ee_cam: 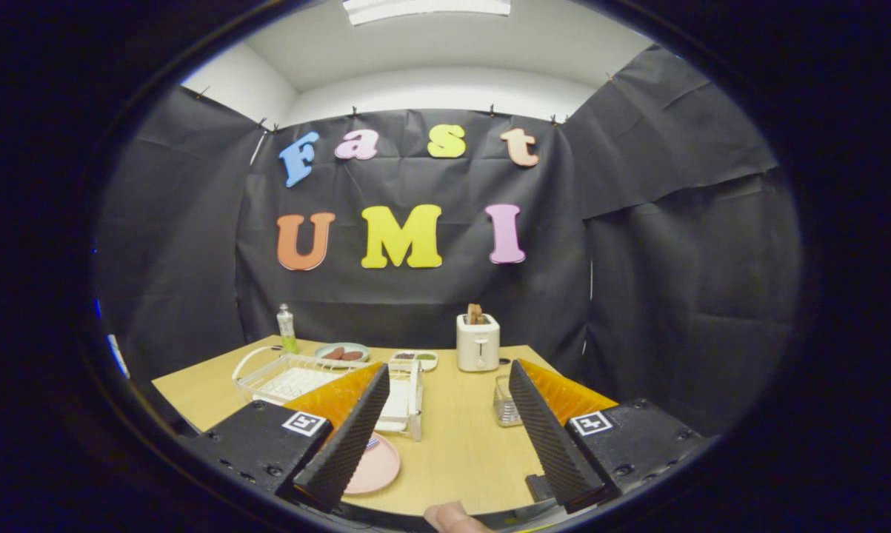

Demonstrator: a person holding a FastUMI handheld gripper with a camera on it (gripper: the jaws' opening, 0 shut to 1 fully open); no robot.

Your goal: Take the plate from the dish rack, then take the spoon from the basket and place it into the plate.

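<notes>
A pink plate (377, 468) lies flat on the wooden table (460, 451), just right of my left finger, which hides part of it. A small pale thing rests at the plate's far edge against that finger; I cannot tell what it is. The white wire dish rack (286, 377) stands beyond the left finger, and a white basket part (404, 396) adjoins it on the right. My gripper (449, 368) hangs above the table's near side, open wide, with nothing between its fingers.
A clear glass (504, 403) stands by the right finger. At the table's back are a white toaster (478, 342) with toast in it, a small dish (414, 360), a plate of food (341, 353) and a bottle (287, 328). A person's fingertip (452, 517) shows below.
</notes>
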